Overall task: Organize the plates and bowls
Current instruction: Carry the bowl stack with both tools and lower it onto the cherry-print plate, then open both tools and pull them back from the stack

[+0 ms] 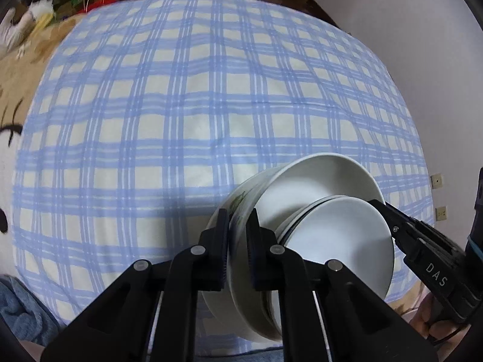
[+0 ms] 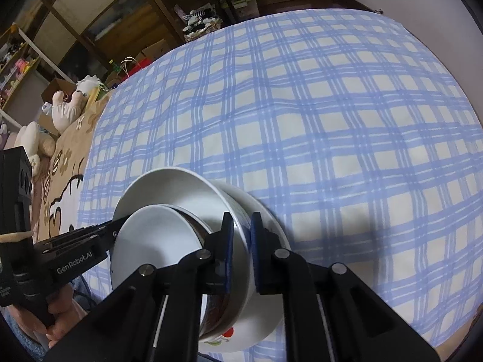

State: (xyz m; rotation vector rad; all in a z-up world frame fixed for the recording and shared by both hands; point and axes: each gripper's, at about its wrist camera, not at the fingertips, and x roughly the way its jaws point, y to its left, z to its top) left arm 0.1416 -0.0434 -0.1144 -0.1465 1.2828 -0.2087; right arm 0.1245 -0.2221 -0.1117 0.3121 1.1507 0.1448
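Note:
A nested stack of white bowls sits at the near edge of the blue checked cloth. In the left wrist view my left gripper (image 1: 238, 229) is shut on the rim of the large outer bowl (image 1: 317, 181), which has a green leaf print outside; a smaller white bowl (image 1: 341, 235) rests inside. The right gripper's fingers (image 1: 389, 211) reach in from the right. In the right wrist view my right gripper (image 2: 241, 235) is shut on the opposite rim of the large bowl (image 2: 181, 187); the inner bowl (image 2: 157, 241) lies within, and the left gripper (image 2: 111, 226) shows at the left.
The blue checked cloth (image 1: 187, 114) (image 2: 332, 120) covers the surface ahead. A beige patterned blanket (image 2: 60, 166) and plush toys (image 2: 66, 105) lie at the left. Wooden shelves (image 2: 126, 15) stand behind. A white wall (image 1: 422, 45) is at the right.

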